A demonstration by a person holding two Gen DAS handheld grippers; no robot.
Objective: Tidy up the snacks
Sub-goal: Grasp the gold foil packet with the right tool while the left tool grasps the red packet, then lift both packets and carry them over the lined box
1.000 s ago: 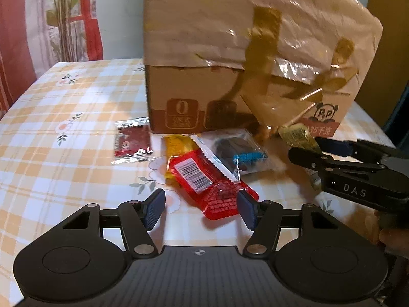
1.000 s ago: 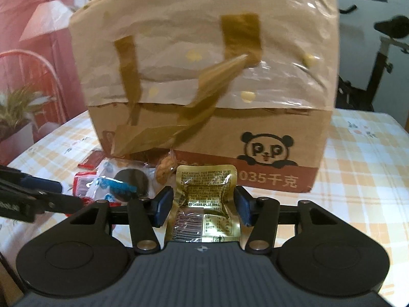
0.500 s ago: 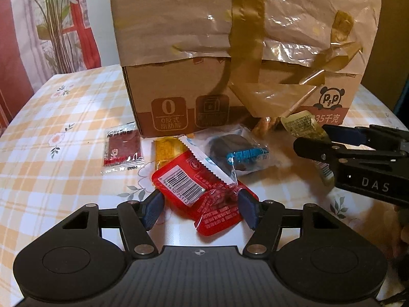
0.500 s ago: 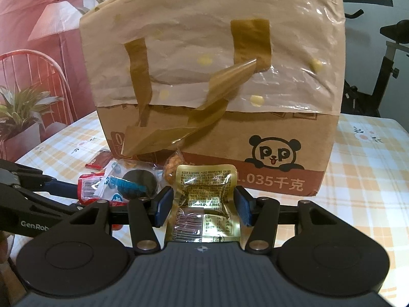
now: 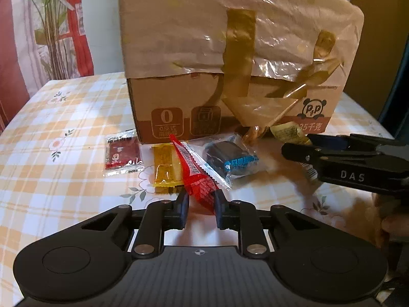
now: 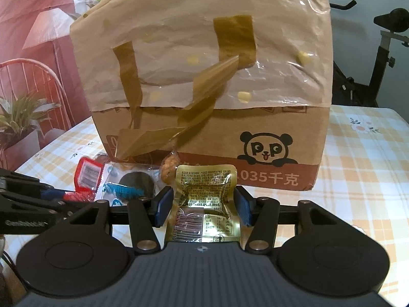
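Left gripper (image 5: 200, 206), jaws having just closed, now pinches the near end of the red packet (image 5: 195, 172), which has gone from lying flat to standing on edge: pickup secured. Right gripper (image 6: 202, 204) clasps a gold pouch (image 6: 205, 204). Beyond lie other snacks on the checked tablecloth (image 5: 51, 179), before the taped carton (image 5: 230, 64); curtains behind.

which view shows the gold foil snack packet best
The right wrist view: the gold foil snack packet faces the camera, print and barcode visible, clamped in the right gripper. The left wrist view shows only its upper end behind that gripper's finger.
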